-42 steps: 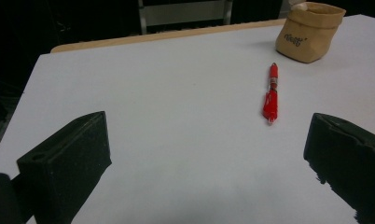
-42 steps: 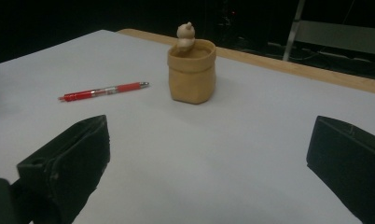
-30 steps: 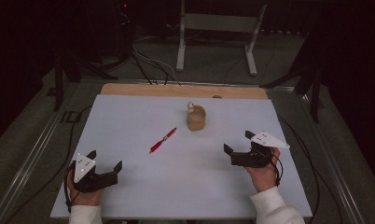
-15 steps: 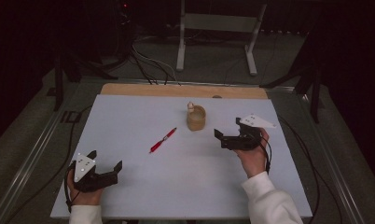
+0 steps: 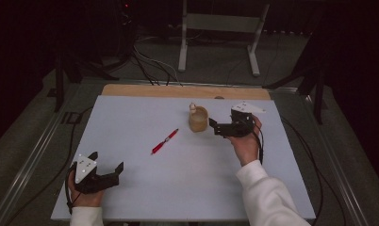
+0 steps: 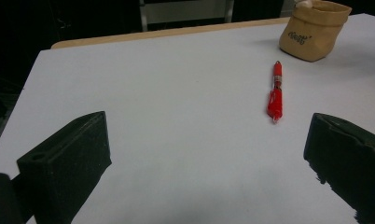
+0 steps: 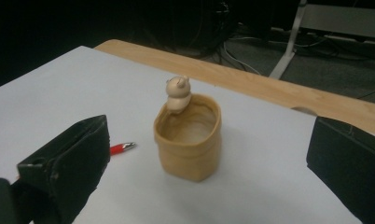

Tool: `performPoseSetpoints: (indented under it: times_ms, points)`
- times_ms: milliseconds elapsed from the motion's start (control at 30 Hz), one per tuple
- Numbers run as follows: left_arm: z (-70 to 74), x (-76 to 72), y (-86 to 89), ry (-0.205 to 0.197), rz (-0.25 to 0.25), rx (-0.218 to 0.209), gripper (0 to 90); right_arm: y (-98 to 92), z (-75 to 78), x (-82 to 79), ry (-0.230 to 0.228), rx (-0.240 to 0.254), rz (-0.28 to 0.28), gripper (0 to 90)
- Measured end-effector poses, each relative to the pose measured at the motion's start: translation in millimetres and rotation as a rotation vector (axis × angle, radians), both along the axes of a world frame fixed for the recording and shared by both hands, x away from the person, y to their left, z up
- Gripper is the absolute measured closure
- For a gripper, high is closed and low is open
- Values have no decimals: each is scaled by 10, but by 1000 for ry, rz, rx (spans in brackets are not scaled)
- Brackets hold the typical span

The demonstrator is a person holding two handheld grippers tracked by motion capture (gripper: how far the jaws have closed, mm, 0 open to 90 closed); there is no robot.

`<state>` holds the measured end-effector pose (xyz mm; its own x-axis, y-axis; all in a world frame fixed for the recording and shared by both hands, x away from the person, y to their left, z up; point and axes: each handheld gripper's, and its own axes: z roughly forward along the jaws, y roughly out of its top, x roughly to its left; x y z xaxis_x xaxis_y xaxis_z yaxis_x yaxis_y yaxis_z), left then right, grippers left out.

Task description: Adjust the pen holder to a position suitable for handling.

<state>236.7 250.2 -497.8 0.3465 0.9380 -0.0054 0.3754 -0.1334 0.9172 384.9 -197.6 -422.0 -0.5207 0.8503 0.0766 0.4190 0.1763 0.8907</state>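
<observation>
A tan pot [image 5: 198, 120] [image 7: 189, 144] [image 6: 313, 30] with a small figure on its rim stands at the back middle of the white table [image 5: 145, 117]. A red pen [image 5: 164, 141] [image 6: 275, 93] lies to its left, nearer the table's middle; its tip [image 7: 122, 148] peeks out behind one jaw in the right gripper view. My right gripper [image 5: 214, 127] [image 7: 204, 186] is open, just right of the pot and pointing at it, with the pot ahead of its jaws. At the front left my left gripper [image 5: 107, 161] [image 6: 209, 172] rests open and empty, facing the pen.
A wooden strip [image 5: 178, 91] runs along the table's far edge. Beyond it, on the dark floor, are cables [image 5: 150, 66] and a grey metal stand [image 5: 220, 28]. A cable [image 5: 305, 155] trails off the table's right side.
My right gripper has travelled from the right side of the table forward and left, up to the pot. The left gripper, pen and pot have stayed put.
</observation>
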Motion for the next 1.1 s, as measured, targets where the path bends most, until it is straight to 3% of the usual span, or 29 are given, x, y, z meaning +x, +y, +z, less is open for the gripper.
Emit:
performPoseSetpoints:
  times_ms: [533,867,1100]
  points:
    - [-6,9,-6,3,-8,3,10,125,26,354,1,-1,-32,0]
    - [-10,13,-14,4,-11,4,10,252,-291,600,61,-9,-37,0]
    - [-10,14,-13,4,-12,4,10,359,-543,746,134,-56,-42,45]
